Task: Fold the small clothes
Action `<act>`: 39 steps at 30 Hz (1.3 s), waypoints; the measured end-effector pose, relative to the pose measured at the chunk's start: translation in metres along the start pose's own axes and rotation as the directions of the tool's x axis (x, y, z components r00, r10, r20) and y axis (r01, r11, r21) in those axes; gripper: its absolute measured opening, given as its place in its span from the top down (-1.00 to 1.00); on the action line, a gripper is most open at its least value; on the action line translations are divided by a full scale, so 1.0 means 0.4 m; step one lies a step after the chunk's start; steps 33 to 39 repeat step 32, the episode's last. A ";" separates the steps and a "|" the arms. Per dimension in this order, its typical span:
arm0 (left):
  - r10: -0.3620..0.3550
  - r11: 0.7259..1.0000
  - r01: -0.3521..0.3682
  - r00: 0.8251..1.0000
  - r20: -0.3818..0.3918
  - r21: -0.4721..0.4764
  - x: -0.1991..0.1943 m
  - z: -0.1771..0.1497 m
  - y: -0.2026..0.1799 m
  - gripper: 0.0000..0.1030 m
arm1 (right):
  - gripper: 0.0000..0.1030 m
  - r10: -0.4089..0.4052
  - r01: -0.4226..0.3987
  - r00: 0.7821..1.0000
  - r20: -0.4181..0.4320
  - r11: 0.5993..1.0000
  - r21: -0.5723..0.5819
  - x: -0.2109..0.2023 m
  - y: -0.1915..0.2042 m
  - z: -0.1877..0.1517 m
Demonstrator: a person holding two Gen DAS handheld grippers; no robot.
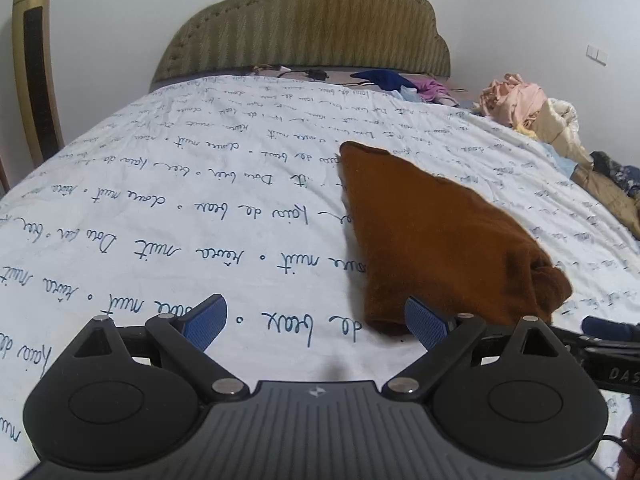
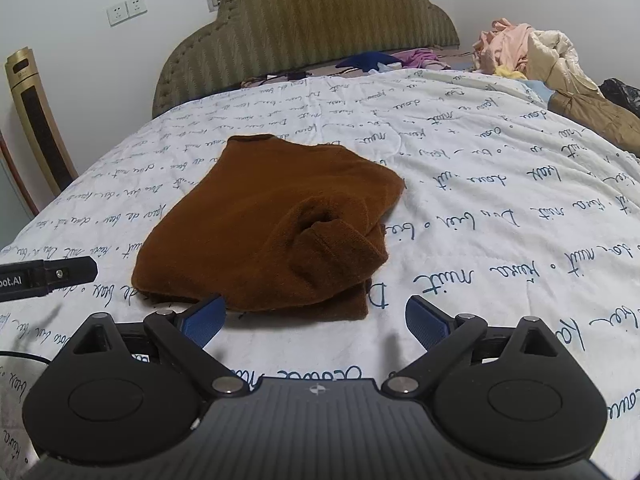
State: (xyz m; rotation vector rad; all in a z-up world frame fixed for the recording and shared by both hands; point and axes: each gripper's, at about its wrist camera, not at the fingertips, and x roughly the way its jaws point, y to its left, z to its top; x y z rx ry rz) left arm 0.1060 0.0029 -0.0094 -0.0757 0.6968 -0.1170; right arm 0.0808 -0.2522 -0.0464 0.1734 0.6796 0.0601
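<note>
Both grippers, left point(image 1: 316, 322) and right point(image 2: 316, 322), hover spread wide and empty by the partly folded brown sweater point(image 2: 264, 220), whose bunched sleeve likely needs tucking next.

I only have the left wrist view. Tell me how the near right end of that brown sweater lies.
Observer: In the right wrist view, the brown sweater lies folded on the quilt, with a sleeve cuff curled on top.
Operator: Report the right gripper.
Observer: The right gripper is open and empty, just short of the sweater's near edge.
Operator: Say what's on the wall left of the headboard.
Observer: Two white wall sockets sit there, left of the headboard.
</note>
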 end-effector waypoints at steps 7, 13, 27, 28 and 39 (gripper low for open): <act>0.007 1.000 -0.007 1.000 0.031 0.001 -0.012 -0.001 0.000 -0.88 | -0.86 0.002 -0.002 1.000 0.006 1.000 -0.008 -0.005 0.002 -0.003; 0.016 1.000 -0.016 0.998 0.064 0.001 -0.022 -0.004 0.006 -0.88 | -0.86 -0.003 0.003 1.000 0.001 1.000 0.001 -0.007 -0.010 -0.010; 0.042 0.999 -0.043 0.997 0.070 0.011 -0.018 -0.001 0.009 -0.88 | -0.89 -0.006 0.006 1.000 -0.005 1.000 0.010 -0.004 -0.026 -0.016; 0.042 0.999 -0.043 0.997 0.069 0.010 -0.019 -0.001 0.009 -0.88 | -0.89 -0.008 0.008 1.000 -0.006 1.000 0.010 -0.004 -0.027 -0.016; 0.029 1.000 -0.029 0.999 0.046 -0.005 -0.011 0.001 0.015 -0.88 | -0.90 -0.009 0.009 1.000 -0.011 1.000 0.008 -0.001 -0.029 -0.017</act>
